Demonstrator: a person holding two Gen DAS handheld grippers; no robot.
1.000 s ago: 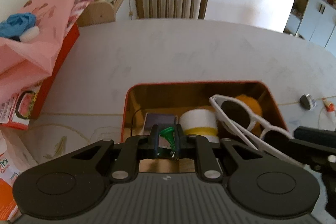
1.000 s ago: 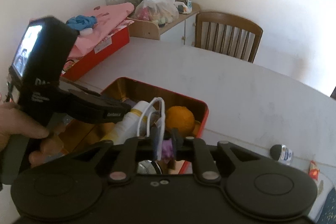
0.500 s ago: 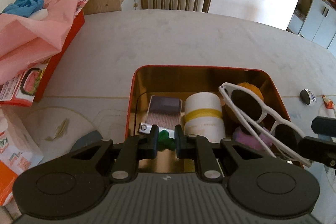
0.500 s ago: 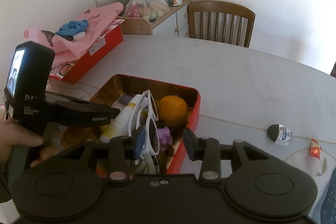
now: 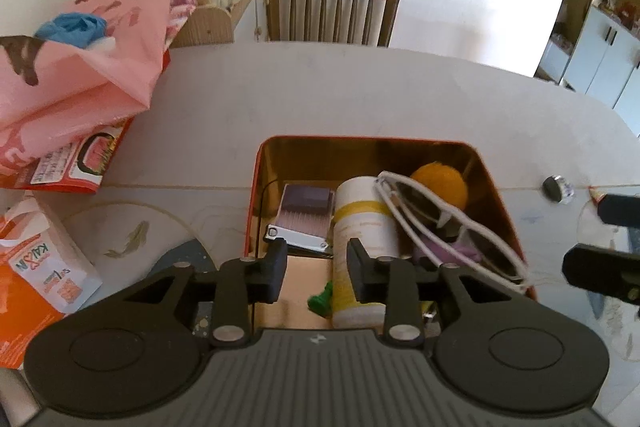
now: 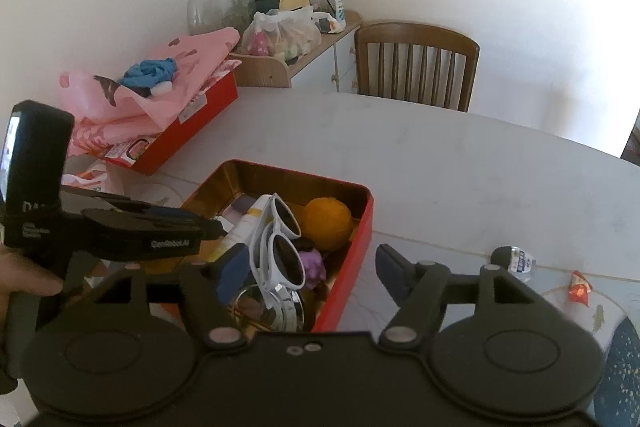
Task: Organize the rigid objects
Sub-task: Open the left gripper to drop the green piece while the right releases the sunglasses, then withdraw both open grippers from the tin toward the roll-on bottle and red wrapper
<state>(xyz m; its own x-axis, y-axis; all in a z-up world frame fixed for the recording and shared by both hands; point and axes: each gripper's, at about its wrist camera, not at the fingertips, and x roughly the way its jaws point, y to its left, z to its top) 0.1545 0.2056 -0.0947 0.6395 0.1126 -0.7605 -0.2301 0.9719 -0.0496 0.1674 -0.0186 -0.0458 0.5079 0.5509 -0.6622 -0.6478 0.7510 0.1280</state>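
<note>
A red tin (image 5: 360,139) (image 6: 362,223) with a gold inside sits on the white table. In it lie white sunglasses (image 5: 448,223) (image 6: 280,239), an orange (image 5: 442,185) (image 6: 326,223), a white and yellow bottle (image 5: 362,231), a small box (image 5: 306,211), a purple toy (image 6: 312,265) and a green piece (image 5: 322,301). My left gripper (image 5: 317,273) is open and empty above the tin's near end. My right gripper (image 6: 306,275) is open and empty above the tin's near right corner.
A red box under a pink bag (image 5: 80,75) (image 6: 168,95) stands at the left. An orange packet (image 5: 36,279) lies near left. A small dark bottle (image 5: 556,189) (image 6: 512,259) and a red wrapper (image 6: 578,293) lie right of the tin. A wooden chair (image 5: 332,9) stands behind the table.
Both grippers opened and pulled back. The left let go of the green piece, now lying in the tin. The right let go of the white sunglasses, now resting in the tin.
</note>
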